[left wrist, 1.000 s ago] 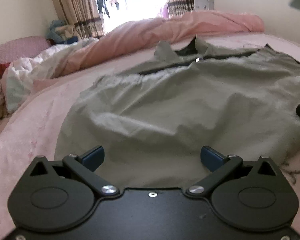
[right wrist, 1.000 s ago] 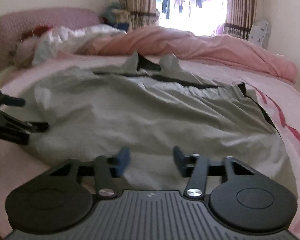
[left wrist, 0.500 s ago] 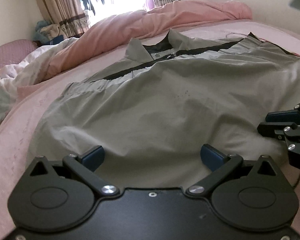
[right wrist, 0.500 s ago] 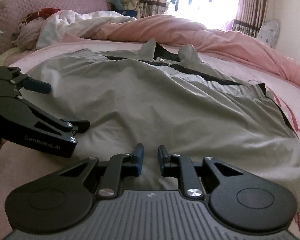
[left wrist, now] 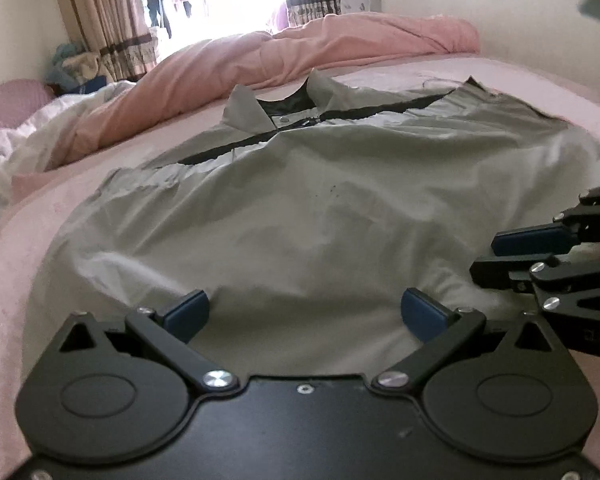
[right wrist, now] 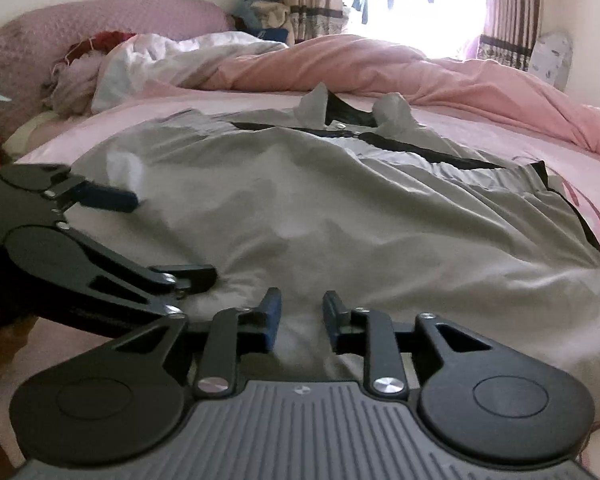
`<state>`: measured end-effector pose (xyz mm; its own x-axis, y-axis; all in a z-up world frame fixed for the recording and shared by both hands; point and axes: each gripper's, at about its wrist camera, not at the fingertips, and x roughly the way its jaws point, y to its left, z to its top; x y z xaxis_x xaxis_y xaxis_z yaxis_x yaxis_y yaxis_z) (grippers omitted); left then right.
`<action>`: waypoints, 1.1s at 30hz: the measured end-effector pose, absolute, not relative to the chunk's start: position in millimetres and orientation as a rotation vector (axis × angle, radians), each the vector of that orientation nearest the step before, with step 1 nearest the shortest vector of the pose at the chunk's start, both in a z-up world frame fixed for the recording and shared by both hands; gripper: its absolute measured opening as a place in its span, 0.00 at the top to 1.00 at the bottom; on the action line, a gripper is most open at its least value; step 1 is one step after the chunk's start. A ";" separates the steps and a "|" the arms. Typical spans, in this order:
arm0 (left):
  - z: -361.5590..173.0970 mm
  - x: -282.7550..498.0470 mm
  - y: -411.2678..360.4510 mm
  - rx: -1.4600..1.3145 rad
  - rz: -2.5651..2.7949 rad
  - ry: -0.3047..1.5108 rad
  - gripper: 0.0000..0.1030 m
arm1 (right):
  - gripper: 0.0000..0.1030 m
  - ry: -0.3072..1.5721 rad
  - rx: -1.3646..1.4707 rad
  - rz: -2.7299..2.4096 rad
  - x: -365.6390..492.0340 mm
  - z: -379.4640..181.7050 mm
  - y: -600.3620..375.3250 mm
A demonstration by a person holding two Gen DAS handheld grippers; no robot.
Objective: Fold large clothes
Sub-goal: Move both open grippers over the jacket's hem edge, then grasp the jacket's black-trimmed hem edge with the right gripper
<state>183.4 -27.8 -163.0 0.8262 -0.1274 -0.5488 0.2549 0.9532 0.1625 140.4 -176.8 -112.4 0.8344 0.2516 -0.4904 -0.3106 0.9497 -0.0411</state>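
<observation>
Spread across the pink-sheeted bed (left wrist: 28, 240), a large grey fabric jacket with black trim along its shoulders (left wrist: 320, 216) lies flat on its front panel, collar (left wrist: 244, 110) pointing toward the far window and hem toward the cameras. Its cloth is rumpled, with soft ridges running over the middle. Beyond the collar a crumpled pink duvet (left wrist: 300, 52) is heaped along the far side of the bed, and a white quilt (right wrist: 172, 60) is bunched beside a mauve quilted headboard (right wrist: 100, 16). Brown patterned curtains (left wrist: 100, 12) frame the bright window.

Near the hem, the left tool (left wrist: 304, 314) hovers just over the jacket with its blue-padded fingers (left wrist: 186, 314) standing wide apart; grey cloth shows beneath the gap, but nothing is pinched. Just beside it, the right tool (right wrist: 300, 318) sits at the same hem edge. Its jaws have just been opening after nearly meeting, and they now stand a narrow way apart, with grey cloth visible below and between them; the pads do not press on it. In the left wrist view the right tool comes in from the right edge, close to the left one. In the right wrist view the left tool reaches in from the left, its far finger over the jacket's side.
</observation>
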 end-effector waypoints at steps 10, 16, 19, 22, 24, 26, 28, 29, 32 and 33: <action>-143.1 177.5 57.1 0.234 -0.050 0.515 0.00 | 0.23 0.493 -0.035 0.052 127.4 -94.4 -272.8; -144.8 175.0 140.1 0.149 0.078 0.551 0.00 | 0.19 0.638 0.241 -0.078 98.6 -110.3 -358.0; -144.9 174.5 153.7 0.075 0.090 0.559 0.00 | 0.19 0.661 0.353 -0.073 89.6 -117.3 -371.8; -145.3 173.1 147.5 0.080 0.075 0.562 0.00 | 0.19 0.633 0.434 -0.023 91.5 -119.7 -371.7; -147.0 169.1 139.9 0.108 0.069 0.563 0.00 | 0.19 0.608 0.511 -0.016 97.8 -119.8 -371.9; -148.3 166.8 133.6 0.122 0.069 0.557 0.00 | 0.18 0.616 0.590 -0.030 104.7 -120.9 -375.5; -148.8 164.0 126.8 0.116 0.064 0.557 0.00 | 0.14 0.601 0.650 -0.058 109.8 -121.2 -377.3; -149.0 166.0 124.4 0.108 0.054 0.562 0.00 | 0.13 0.596 0.677 -0.072 113.8 -121.7 -379.6; -147.6 168.6 113.4 0.121 0.044 0.568 0.00 | 0.12 0.591 0.747 -0.109 122.2 -121.7 -385.0; -147.2 169.0 111.2 0.135 0.044 0.565 0.00 | 0.11 0.598 0.766 -0.121 123.5 -121.0 -385.8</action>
